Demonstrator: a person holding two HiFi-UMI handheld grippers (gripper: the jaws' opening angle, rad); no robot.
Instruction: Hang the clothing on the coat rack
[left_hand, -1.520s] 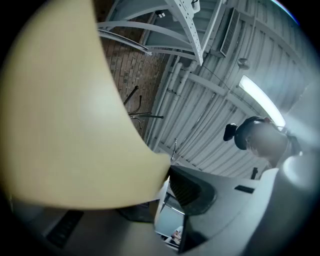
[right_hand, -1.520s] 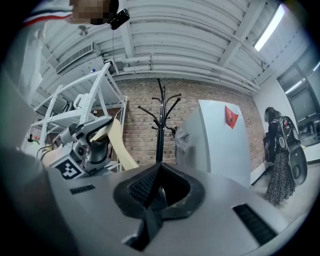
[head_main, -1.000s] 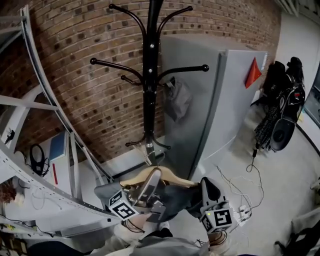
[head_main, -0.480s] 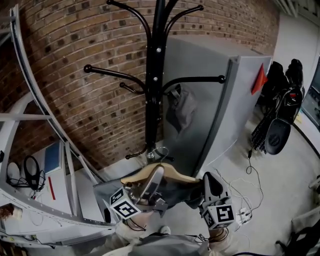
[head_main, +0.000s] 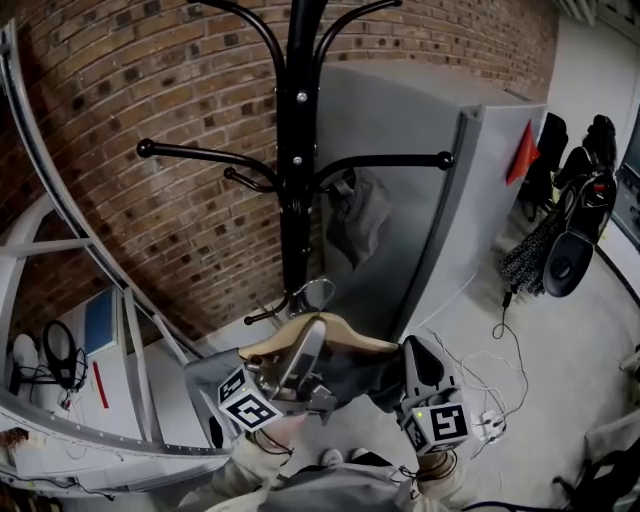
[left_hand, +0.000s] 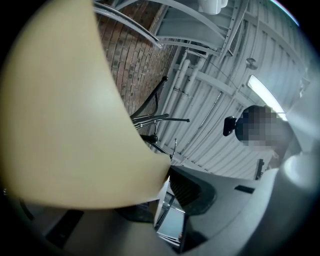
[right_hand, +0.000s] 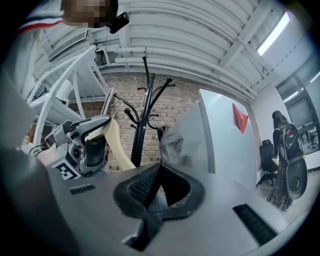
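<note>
Your left tongs (head_main: 308, 345) are clamping the wooden hanger (head_main: 268, 350) low in the middle of the head view. In the left gripper view the pale wood (left_hand: 65, 125) is filling the upper left of the frame and pressing against the dark ribbed pad at its centre. Your right tongs (head_main: 415, 362), just to the right along the bottom edge, are pinching a fold of the grey clothing (head_main: 350, 385). In the right gripper view their jaws are sitting closed together on that cloth (right_hand: 156, 207).

You are holding the clothing draped over the hanger, between the two tongs, with part of it hanging down at the lower left. It is sitting in the lower part of the head view, just under the black coat rack (head_main: 295, 170), and is not hanging on any of its arms.

The rack's pole is running up the middle of the frame, with its arms spreading left and right. A crumpled grey item (head_main: 355, 210) is hanging from a right-hand arm, against the grey cabinet (head_main: 420, 150), which is carrying a red triangle (head_main: 528, 150). A brick wall (head_main: 150, 80) is filling the upper left, and a white metal frame (head_main: 60, 230) is curving down the left edge. Cables (head_main: 480, 370) are lying on the floor at the lower right, and black bags (head_main: 575, 220) are standing at the far right.
</note>
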